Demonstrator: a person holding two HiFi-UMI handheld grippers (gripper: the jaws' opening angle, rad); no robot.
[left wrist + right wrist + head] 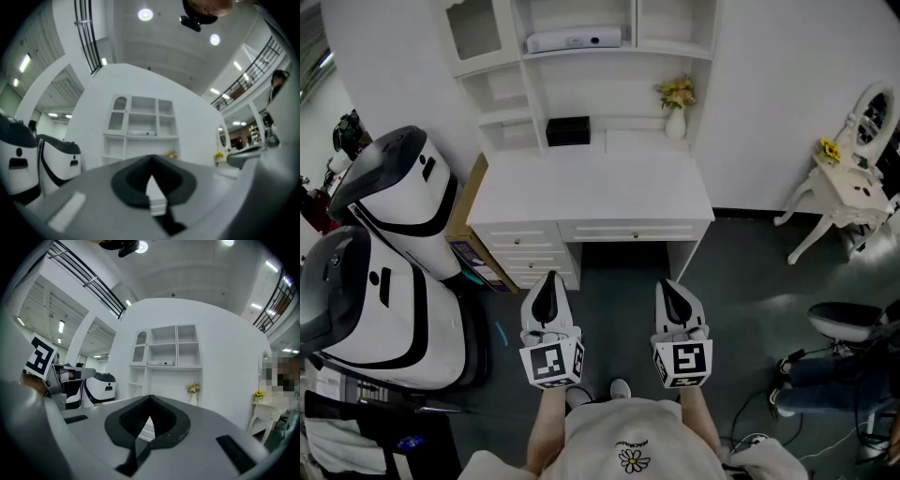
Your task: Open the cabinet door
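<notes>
The cabinet door (473, 28) is a small glass-paned arched door, closed, at the top left of the white hutch over the desk (591, 192). It also shows far off as the cabinet door (117, 115) in the left gripper view and the cabinet door (139, 348) in the right gripper view. My left gripper (546, 281) and right gripper (673, 289) are held side by side close to my body, in front of the desk and well short of the door. Both point at the hutch, the jaws of each together and holding nothing. The left gripper (151, 159) and right gripper (150, 397) look the same in their own views.
A white device (574, 40), a black box (568, 130) and a vase of yellow flowers (676, 103) sit on the hutch shelves. Drawers (525, 246) are under the desk's left side. Two large white pods (394, 197) stand on the left, a white vanity table (848, 187) and a stool (848, 323) on the right.
</notes>
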